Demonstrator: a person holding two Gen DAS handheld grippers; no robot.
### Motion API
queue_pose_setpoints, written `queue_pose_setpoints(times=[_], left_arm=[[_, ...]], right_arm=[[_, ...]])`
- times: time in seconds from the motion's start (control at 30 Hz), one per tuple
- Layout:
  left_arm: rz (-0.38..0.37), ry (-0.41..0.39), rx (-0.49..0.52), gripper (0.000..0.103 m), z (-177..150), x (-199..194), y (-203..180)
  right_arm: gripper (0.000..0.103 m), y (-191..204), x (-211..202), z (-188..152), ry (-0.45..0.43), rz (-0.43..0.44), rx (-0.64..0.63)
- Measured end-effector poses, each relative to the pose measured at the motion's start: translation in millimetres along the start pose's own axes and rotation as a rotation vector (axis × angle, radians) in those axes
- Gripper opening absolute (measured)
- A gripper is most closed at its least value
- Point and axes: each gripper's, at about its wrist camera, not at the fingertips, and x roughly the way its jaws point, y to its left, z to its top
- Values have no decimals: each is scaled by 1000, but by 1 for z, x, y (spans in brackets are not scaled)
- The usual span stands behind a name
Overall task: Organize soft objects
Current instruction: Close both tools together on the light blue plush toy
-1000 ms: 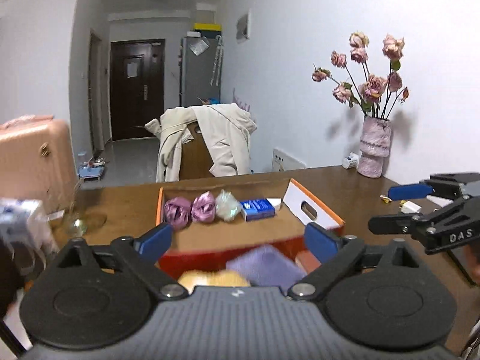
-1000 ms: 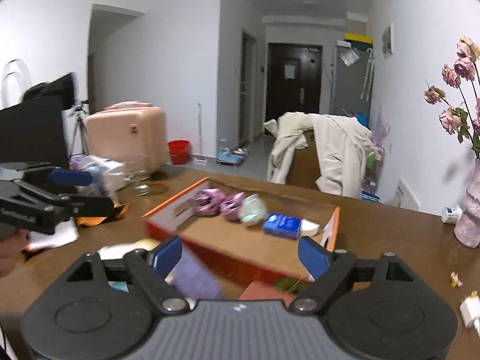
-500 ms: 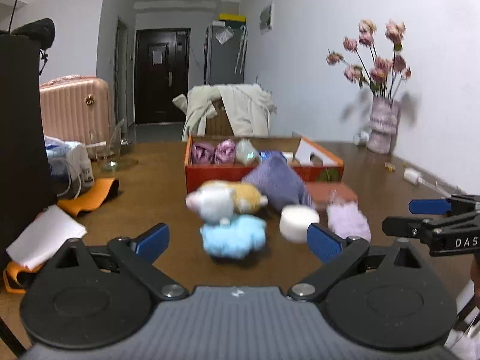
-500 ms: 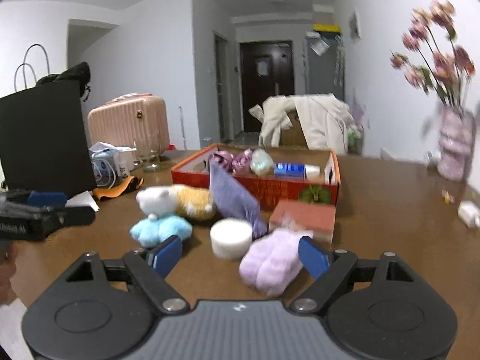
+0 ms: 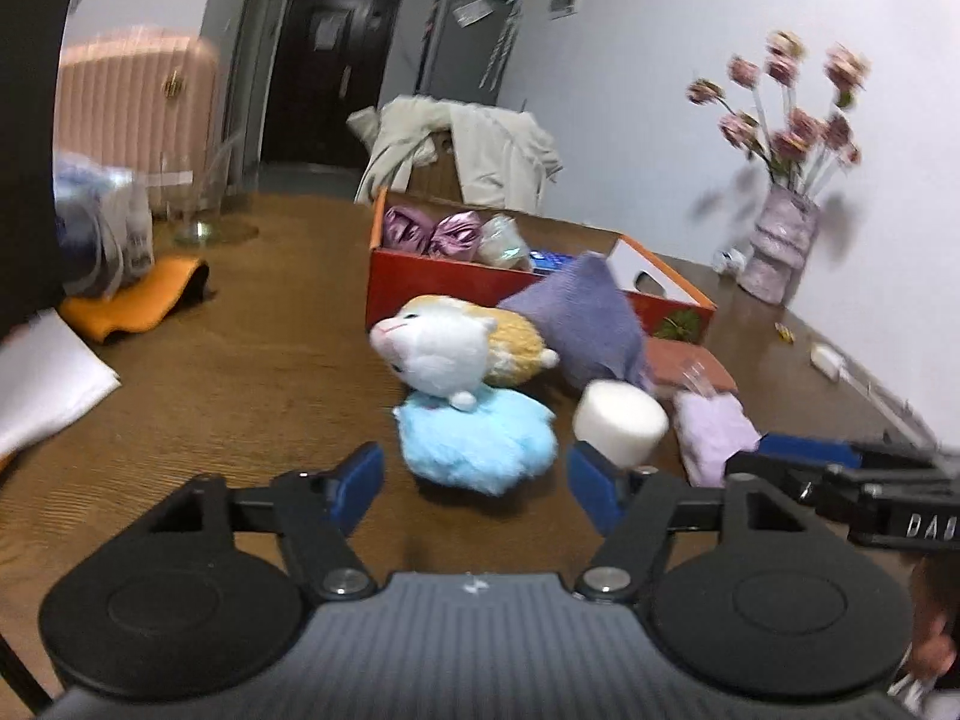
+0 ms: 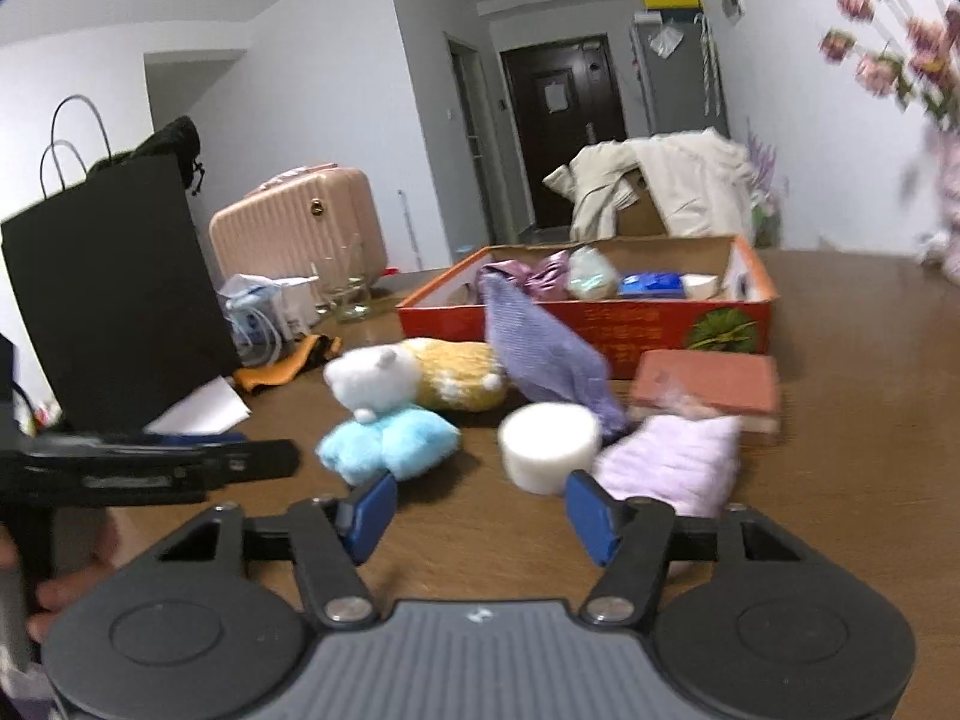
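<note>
Left wrist view: the left gripper [image 5: 474, 477] hangs half open and empty, its jaws having just narrowed, with the fluffy light-blue plush [image 5: 477, 441] just ahead between the fingertips. Ease forward until both pads flank its soft middle, clear of the white-and-yellow hamster plush [image 5: 444, 345] resting on top. The right gripper [image 6: 480, 507], likewise narrowed and empty, faces the white foam cylinder [image 6: 549, 444].

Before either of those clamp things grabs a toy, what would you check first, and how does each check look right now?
1. Left gripper empty: ok; its jaws have just been closing, nothing between them.
2. Right gripper empty: ok; jaws also just closing on nothing.
3. Blue plush reachable ahead of the left jaws: ok.
4. White-and-yellow plush resting partly on the blue one: not ok, it may tumble.
5. Red box has free room: ok.
6. Pictures sharp enough to aim: not ok, blurred.
</note>
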Motion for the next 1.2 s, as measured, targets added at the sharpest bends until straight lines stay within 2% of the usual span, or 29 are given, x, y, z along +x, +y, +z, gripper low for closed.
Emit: queue_pose_setpoints(times=[0.03,0.1,0.13,0.2,0.23,0.37,0.43,0.5,0.6,0.63,0.7,0.87,0.97,1.03,1.07,1.13,1.2], left_arm=[[-9,14,-35,63,3,10,8],[-25,47,-87,49,8,25,20],[-44,58,-104,47,8,31,25],[-84,75,-137,34,8,40,33],[-110,79,-146,33,8,42,36],[-188,118,-178,20,3,53,43],[-203,127,-187,19,1,56,43],[-194,125,-169,19,1,56,41],[-217,118,-170,16,2,51,38],[-242,118,-175,14,1,47,36],[-297,122,-178,11,-2,38,29],[-293,116,-115,14,-18,8,11],[-203,38,-80,22,-15,-4,15],[-172,19,-103,36,-6,3,23],[-164,12,-116,43,-2,9,26],[-161,23,-152,43,5,26,35],[-181,70,-221,43,11,49,45]], right_arm=[[55,1,13,4,9,19,5],[52,3,39,12,24,36,20],[49,3,51,16,34,37,34],[47,4,72,22,52,49,78],[47,3,79,22,62,61,98],[47,5,104,18,104,76,163],[47,8,111,13,116,66,171],[42,9,112,10,111,57,172],[23,7,106,8,106,64,187],[13,6,103,8,112,98,191],[12,12,93,4,125,130,173],[16,20,58,-7,100,86,115],[29,11,56,-3,91,61,117],[42,3,66,2,77,75,145],[44,-2,75,4,80,82,164],[44,-6,94,8,105,70,175],[44,-11,110,10,113,73,198]])
